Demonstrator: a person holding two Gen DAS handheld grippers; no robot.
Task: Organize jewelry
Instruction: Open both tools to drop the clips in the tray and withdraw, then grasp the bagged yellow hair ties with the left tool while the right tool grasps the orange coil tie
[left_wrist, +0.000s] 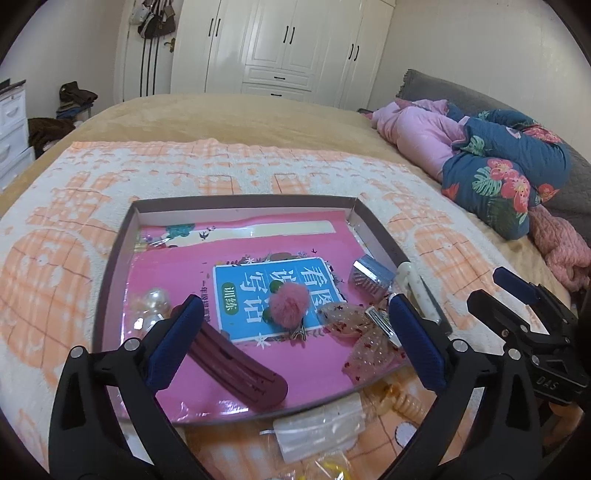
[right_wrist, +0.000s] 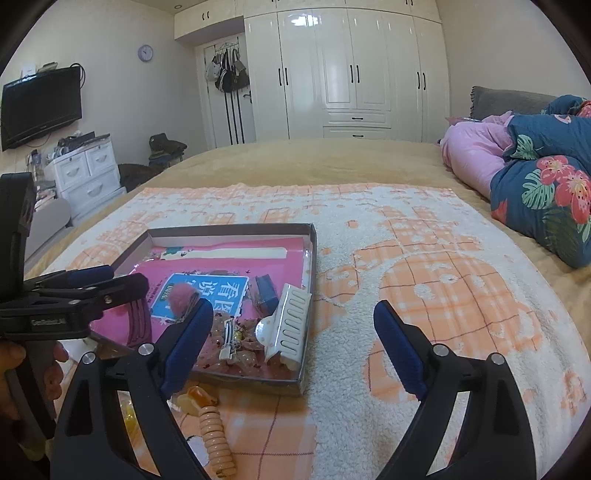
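A shallow box (left_wrist: 122, 236) lined with a pink book lies on the orange-and-white blanket. In it lie a pink pom-pom clip (left_wrist: 288, 304), a maroon hair clip (left_wrist: 240, 365), a sheer spotted bow (left_wrist: 354, 325), a silver comb clip (left_wrist: 369, 277), a white claw clip (right_wrist: 291, 317) and pearly beads (left_wrist: 155, 299). My left gripper (left_wrist: 294, 301) hangs open over the box's near side, holding nothing. Over the box's right near corner my right gripper (right_wrist: 293, 308) is open and empty too. A peach coil hair tie (right_wrist: 214, 432) lies outside the box, in front of it.
A clear plastic bag (left_wrist: 317, 432) and an amber clip (right_wrist: 199, 397) lie near the box's front edge. Rolled pink and blue floral quilts (left_wrist: 498, 173) sit at the right of the bed. White drawers (right_wrist: 88, 173) stand at the left, a wardrobe behind. A hand (right_wrist: 22, 373) holds the left gripper's handle.
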